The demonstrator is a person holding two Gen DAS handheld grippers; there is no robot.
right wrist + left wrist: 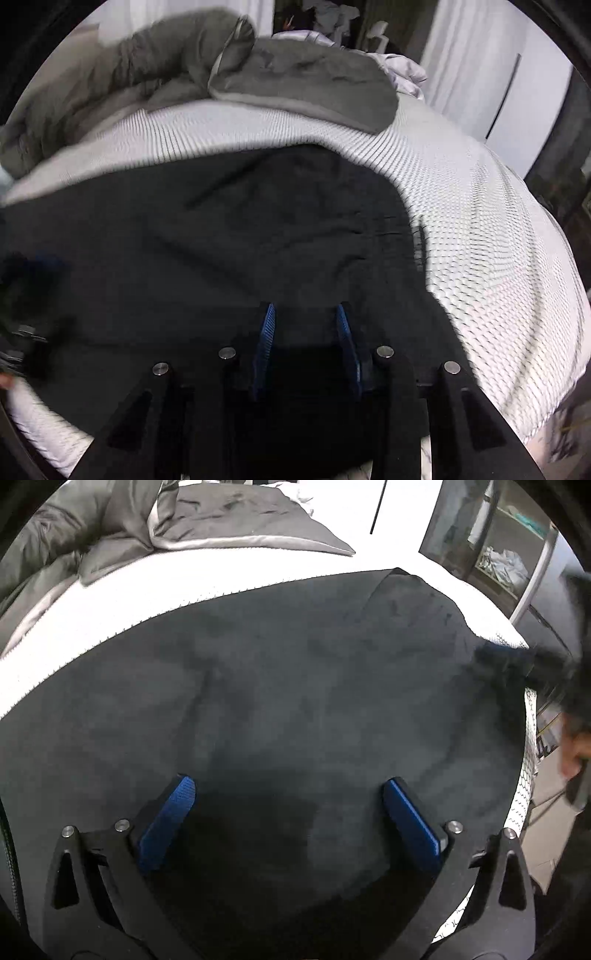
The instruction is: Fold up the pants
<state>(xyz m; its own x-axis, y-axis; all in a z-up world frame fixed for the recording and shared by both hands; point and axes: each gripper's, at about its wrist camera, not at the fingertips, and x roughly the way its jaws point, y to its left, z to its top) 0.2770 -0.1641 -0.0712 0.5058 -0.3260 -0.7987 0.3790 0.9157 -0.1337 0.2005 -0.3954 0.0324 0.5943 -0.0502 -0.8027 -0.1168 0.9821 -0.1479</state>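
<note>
Black pants (277,686) lie spread flat across a white textured mattress (110,602). My left gripper (288,781) hovers over the near part of the cloth with its blue pads (168,823) far apart and nothing between them. In the right wrist view the same pants (221,236) fill the middle, their right edge curving down over the mattress (498,258). My right gripper (306,306) sits above the near edge of the pants, jaws narrowly apart. Only flat cloth shows in the gap and the pads press on nothing. This view is blurred by motion.
A crumpled grey duvet (221,513) is heaped at the far side of the bed, also visible as the grey duvet (295,74). A person's hand (576,753) and a blurred dark shape are at the right edge. A glass-fronted cabinet (498,546) stands beyond the bed corner.
</note>
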